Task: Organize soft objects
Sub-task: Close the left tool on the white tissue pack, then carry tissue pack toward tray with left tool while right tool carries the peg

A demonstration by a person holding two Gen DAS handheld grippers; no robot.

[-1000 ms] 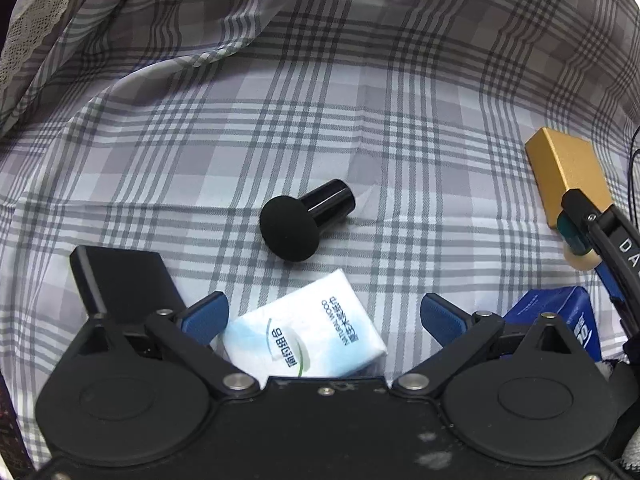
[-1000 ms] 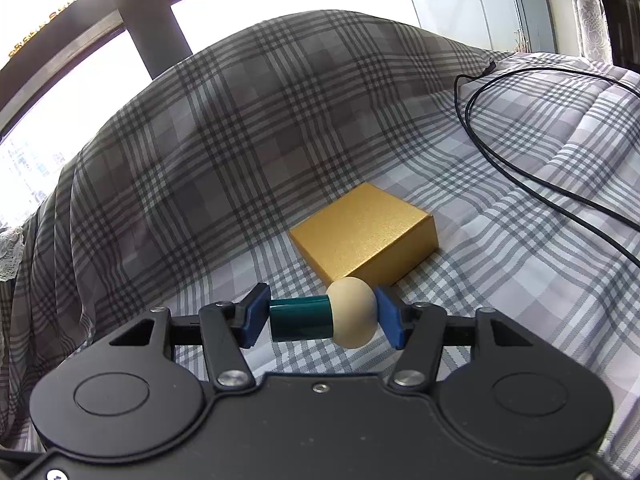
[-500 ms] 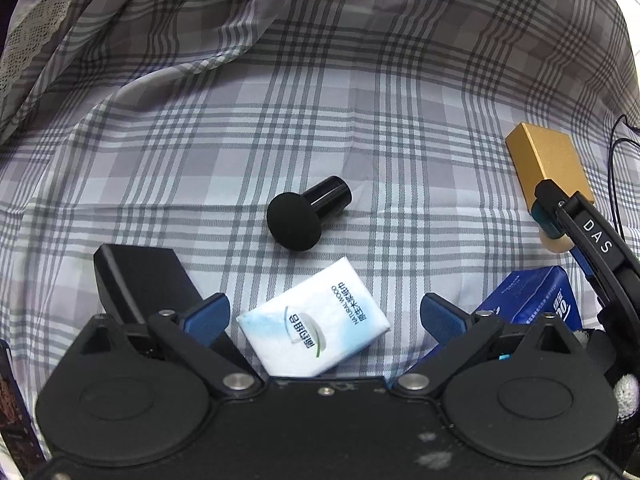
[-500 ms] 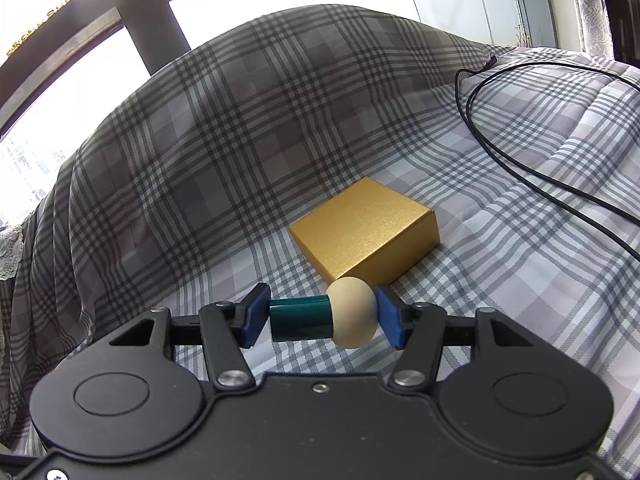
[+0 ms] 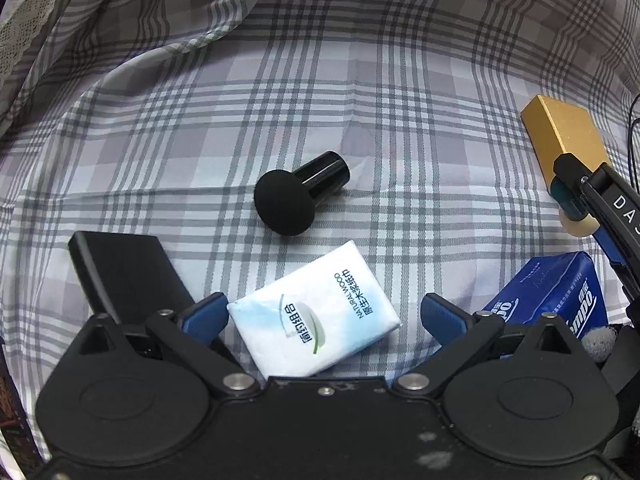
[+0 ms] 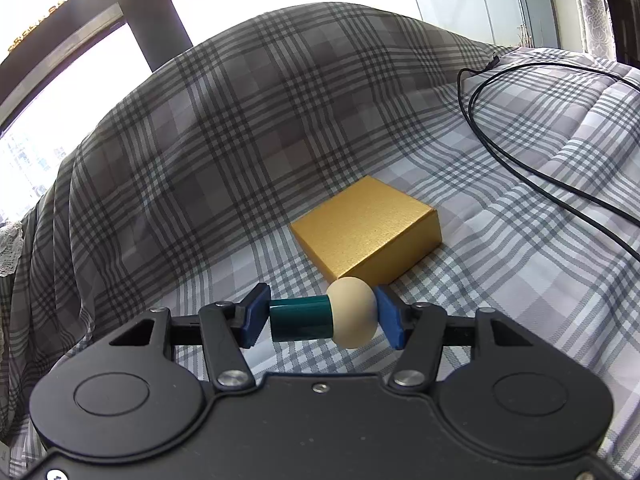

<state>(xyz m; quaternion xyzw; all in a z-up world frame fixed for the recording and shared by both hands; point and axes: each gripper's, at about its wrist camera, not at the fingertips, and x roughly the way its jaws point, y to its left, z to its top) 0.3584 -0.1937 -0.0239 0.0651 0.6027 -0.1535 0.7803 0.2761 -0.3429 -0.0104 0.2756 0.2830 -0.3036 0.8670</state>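
The right hand-held gripper (image 6: 322, 318) is clamping a makeup sponge (image 6: 326, 317) lengthwise between its blue pads: one pad is pressing the end of the teal handle, the other the cream foam head. It is hanging just in front of a gold box (image 6: 366, 230) that is lying on the plaid sheet (image 6: 200, 152), with a black cable (image 6: 516, 160) trailing across the sheet to the right.

The left hand-held gripper (image 5: 322, 316) is pointing steeply down with its jaws standing wide apart and gripping nothing. A white tissue pack (image 5: 314, 314) is lying on the sheet between its pads; whether either pad touches it is unclear. Just beyond lies a black makeup sponge (image 5: 298, 198) on its side. A black box (image 5: 120, 276) is sitting to the left, a blue tissue pack (image 5: 560, 296) to the right.
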